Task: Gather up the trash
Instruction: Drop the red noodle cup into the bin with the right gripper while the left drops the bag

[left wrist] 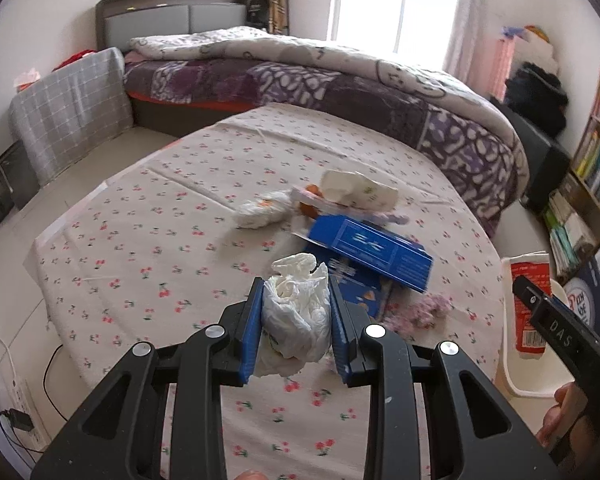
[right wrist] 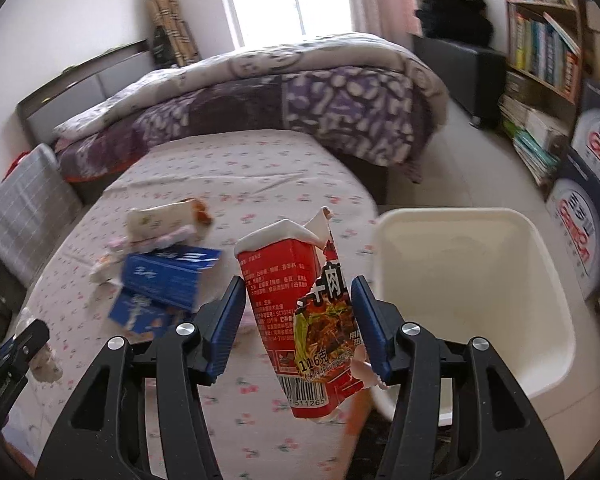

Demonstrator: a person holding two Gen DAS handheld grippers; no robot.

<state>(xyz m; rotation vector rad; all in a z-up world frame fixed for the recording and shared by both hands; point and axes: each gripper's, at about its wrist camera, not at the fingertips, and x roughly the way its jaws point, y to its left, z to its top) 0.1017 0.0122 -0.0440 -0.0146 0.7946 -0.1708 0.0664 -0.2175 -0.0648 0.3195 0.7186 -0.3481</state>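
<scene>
Left gripper [left wrist: 296, 320] is up over the table [left wrist: 140, 240], pads pinching a crumpled white wad [left wrist: 296, 320] that bulges above and below the pads. Soft stuff, so my worry: it could squeeze out or unravel on the way across to the bin [right wrist: 472, 280], which sits off the table's right edge.

Beyond the wad, toward the bed, the pile: one small white wrapper [left wrist: 260, 210], one cream pouch [left wrist: 360, 190] with something orange tucked under it, two blue boxes [left wrist: 372, 252] stacked askew, and a purple scrap [left wrist: 432, 308] just right of the boxes. I can't count that scrap's pieces; it's blurred.

Now the right gripper [right wrist: 300, 320], holding a torn red cup [right wrist: 300, 312] just left of the bin's near rim. The right pad presses the ragged side; the left pad seems barely touching, maybe a sliver apart. That's the risk: a one-sided grip on a split wall, and the cup tips or drops short onto the table rather than in the bin. The bin looks empty from here.

Tally: one bin, one cup, one wad, two boxes, one pouch, one wrapper.
</scene>
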